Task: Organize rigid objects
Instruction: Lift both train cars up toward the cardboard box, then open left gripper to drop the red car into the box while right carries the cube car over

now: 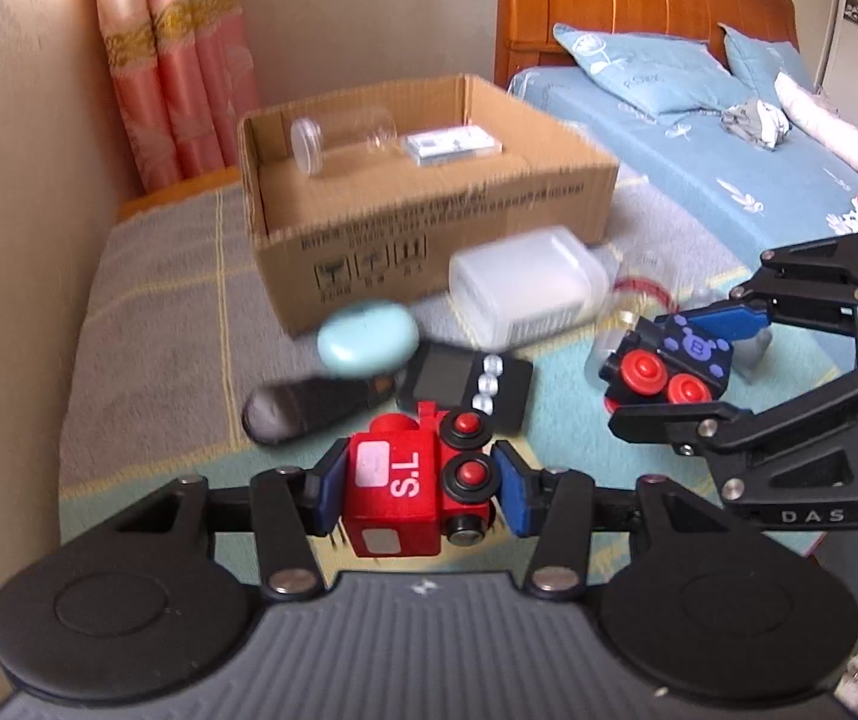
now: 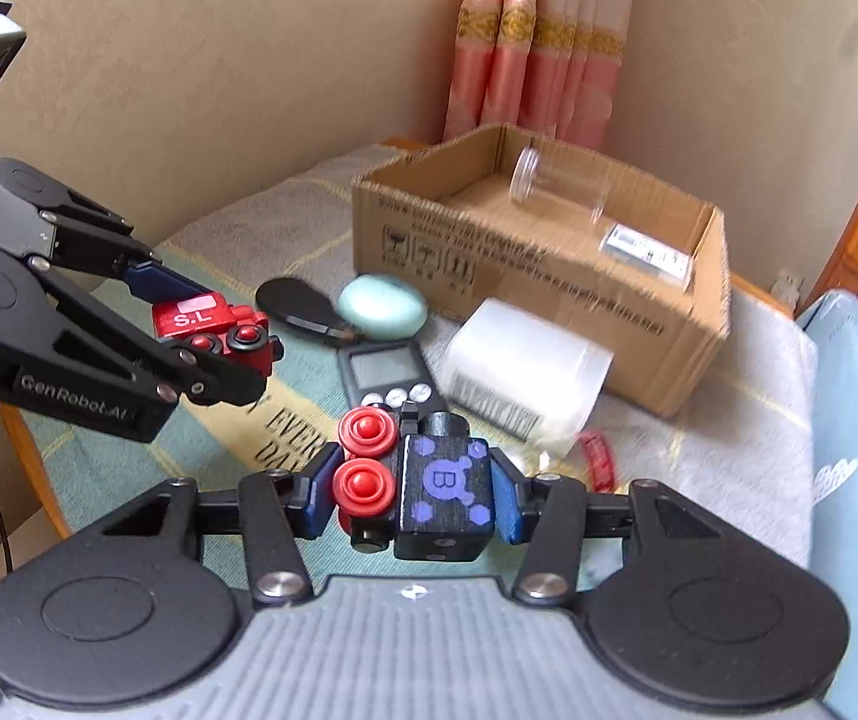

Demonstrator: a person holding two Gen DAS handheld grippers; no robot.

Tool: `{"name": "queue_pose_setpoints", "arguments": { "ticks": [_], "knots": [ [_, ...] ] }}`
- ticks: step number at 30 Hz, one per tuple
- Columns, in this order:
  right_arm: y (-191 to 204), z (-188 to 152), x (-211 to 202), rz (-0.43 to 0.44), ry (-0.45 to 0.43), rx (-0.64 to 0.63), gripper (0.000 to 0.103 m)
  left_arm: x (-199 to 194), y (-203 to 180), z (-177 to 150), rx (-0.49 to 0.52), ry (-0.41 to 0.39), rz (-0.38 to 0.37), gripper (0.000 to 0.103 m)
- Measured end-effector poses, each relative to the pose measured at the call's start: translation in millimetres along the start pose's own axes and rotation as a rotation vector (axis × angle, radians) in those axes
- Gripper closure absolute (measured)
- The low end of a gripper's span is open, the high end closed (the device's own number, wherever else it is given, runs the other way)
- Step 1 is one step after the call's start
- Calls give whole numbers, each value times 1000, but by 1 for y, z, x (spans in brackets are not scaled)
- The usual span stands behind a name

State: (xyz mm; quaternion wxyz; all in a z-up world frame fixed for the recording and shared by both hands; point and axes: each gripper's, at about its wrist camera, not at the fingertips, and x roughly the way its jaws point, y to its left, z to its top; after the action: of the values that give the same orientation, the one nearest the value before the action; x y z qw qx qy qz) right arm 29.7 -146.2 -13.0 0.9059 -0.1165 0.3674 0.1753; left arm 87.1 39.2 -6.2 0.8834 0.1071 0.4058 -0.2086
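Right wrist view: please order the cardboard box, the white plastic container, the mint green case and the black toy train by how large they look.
1. Cardboard box
2. White plastic container
3. Black toy train, though nearness to the camera enlarges it
4. Mint green case

Red toy train point(image 1: 405, 480); black toy block point(image 2: 444, 489), purple-spotted; pale-blue oval case point(image 1: 367, 337).

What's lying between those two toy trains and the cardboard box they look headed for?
Loose items lie between: a mint oval case, a black timer and a white plastic container. Both trains, red and black, are held above them; the box is open-topped.
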Motion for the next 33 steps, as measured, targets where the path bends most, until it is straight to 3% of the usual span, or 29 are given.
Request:
{"name": "queue_pose_setpoints", "arguments": {
  "ticks": [5, 8, 15, 17, 20, 26, 30, 33],
  "knots": [
    [-20, 27, -11, -13, -56, 7, 48, -7, 6, 51, 25, -74, 9, 55],
    [-33, 44, -11, -14, -79, 23, 48, 1, 9, 87, 41, -112, 54, 55],
    [-62, 77, 3, -51, -98, 55, 48, 45, 21, 145, -25, -110, 119, 54],
    [-70, 83, 6, -52, -96, 75, 48, 56, 25, 147, -61, -111, 123, 52],
    [-80, 88, 11, -62, -95, 94, 48, 65, 29, 142, -111, -99, 136, 14],
    [-93, 101, 22, -76, -89, 102, 48, 51, 27, 125, -82, -124, 207, 12],
    [-102, 115, 38, -66, -73, 130, 48, 35, 33, 109, -144, -135, 242, 3],
    [-105, 126, 55, -52, -52, 139, 48, 25, 38, 96, -193, -133, 255, 3]
  ]
}}
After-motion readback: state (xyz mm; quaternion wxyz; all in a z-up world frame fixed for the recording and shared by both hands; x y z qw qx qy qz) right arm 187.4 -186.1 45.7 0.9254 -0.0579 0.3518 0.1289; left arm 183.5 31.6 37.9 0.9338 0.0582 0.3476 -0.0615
